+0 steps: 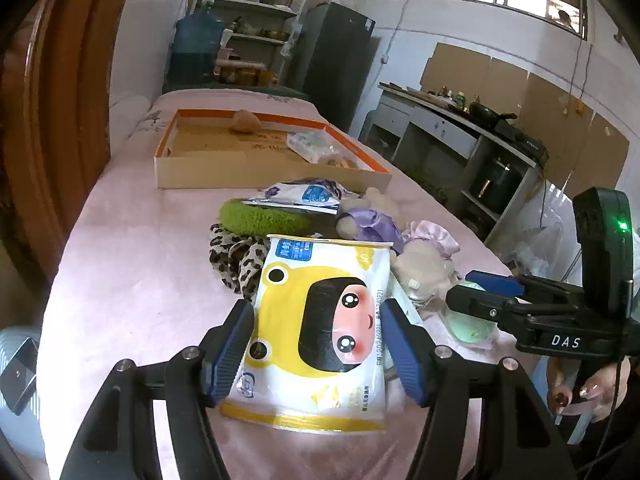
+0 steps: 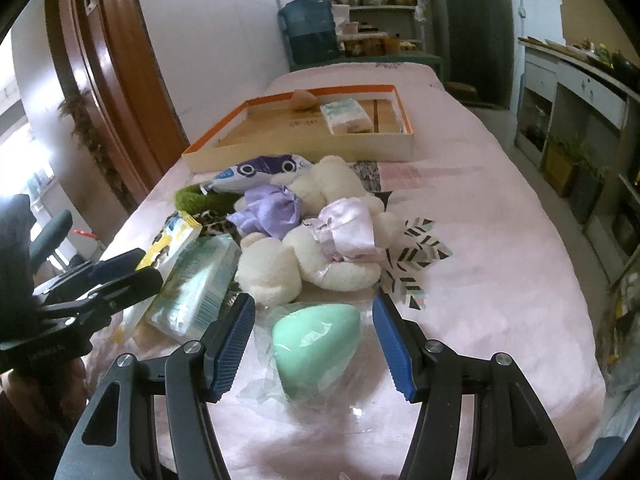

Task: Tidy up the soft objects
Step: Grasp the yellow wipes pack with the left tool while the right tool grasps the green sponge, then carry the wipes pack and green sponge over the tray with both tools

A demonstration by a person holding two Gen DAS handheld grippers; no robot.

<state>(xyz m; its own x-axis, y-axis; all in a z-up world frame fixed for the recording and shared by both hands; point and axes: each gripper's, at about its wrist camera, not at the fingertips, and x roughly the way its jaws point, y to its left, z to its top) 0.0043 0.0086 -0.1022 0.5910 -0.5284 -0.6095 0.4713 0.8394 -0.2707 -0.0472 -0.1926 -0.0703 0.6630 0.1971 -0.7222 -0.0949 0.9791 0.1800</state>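
My left gripper (image 1: 318,350) is open, its blue pads on both sides of a yellow-and-white cartoon tissue pack (image 1: 320,332) lying on the pink bed. My right gripper (image 2: 314,346) is open around a mint green sponge (image 2: 316,346) in clear plastic wrap. A pile of soft things lies ahead: white plush toys (image 2: 320,248), purple satin scrunchies (image 2: 272,210), a green fuzzy headband (image 1: 264,216), leopard fabric (image 1: 236,254), a blue-white pack (image 2: 260,172) and a green wipes pack (image 2: 196,284). The right gripper also shows in the left wrist view (image 1: 480,294).
An orange-rimmed cardboard tray (image 2: 304,148) stands farther up the bed, holding a tan object (image 2: 304,100) and a tissue pack (image 2: 344,116). A wooden headboard (image 1: 60,100) lies left. Counter and shelves stand right of the bed. A phone (image 1: 18,376) lies at lower left.
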